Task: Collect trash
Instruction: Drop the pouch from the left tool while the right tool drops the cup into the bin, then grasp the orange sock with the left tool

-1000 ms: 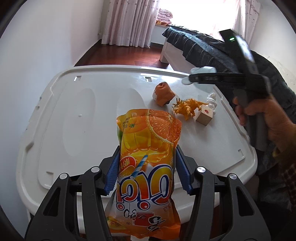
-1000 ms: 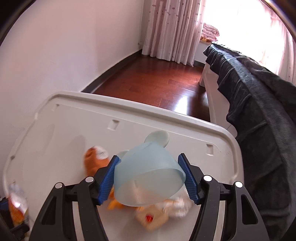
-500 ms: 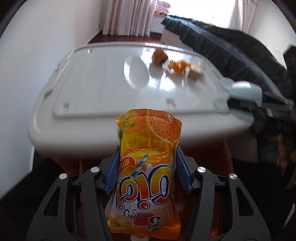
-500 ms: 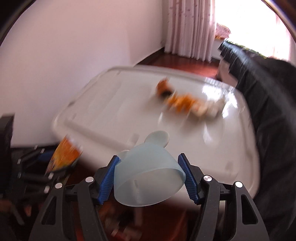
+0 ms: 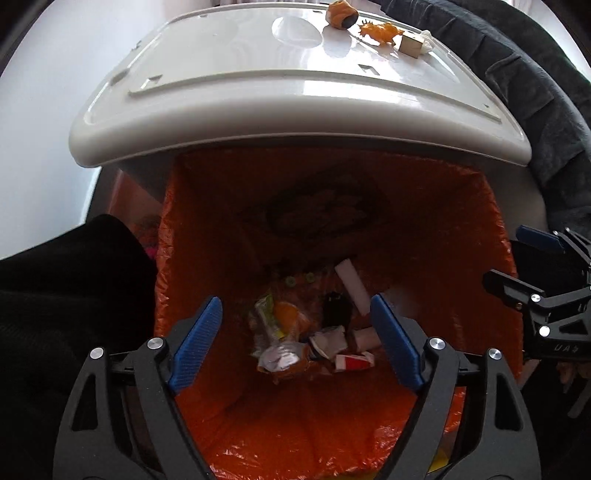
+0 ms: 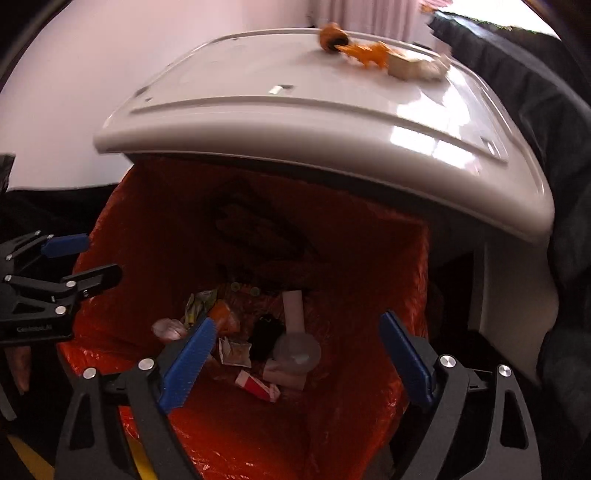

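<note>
A bin lined with an orange bag stands below the white table's front edge. Both grippers hang over its mouth. My left gripper is open and empty; the orange juice pouch lies at the bottom among several scraps. My right gripper is open and empty; the pale blue cup lies in the bin below it. The right gripper shows at the right edge of the left wrist view, the left gripper at the left edge of the right wrist view.
The white table overhangs the bin's far side. On its far end lie an orange toy, an orange dinosaur and a wooden block. A dark bed cover lies at right. A black sleeve is at left.
Both grippers moved from the table down over the bin and opened. The juice pouch and the blue cup dropped into the bin.
</note>
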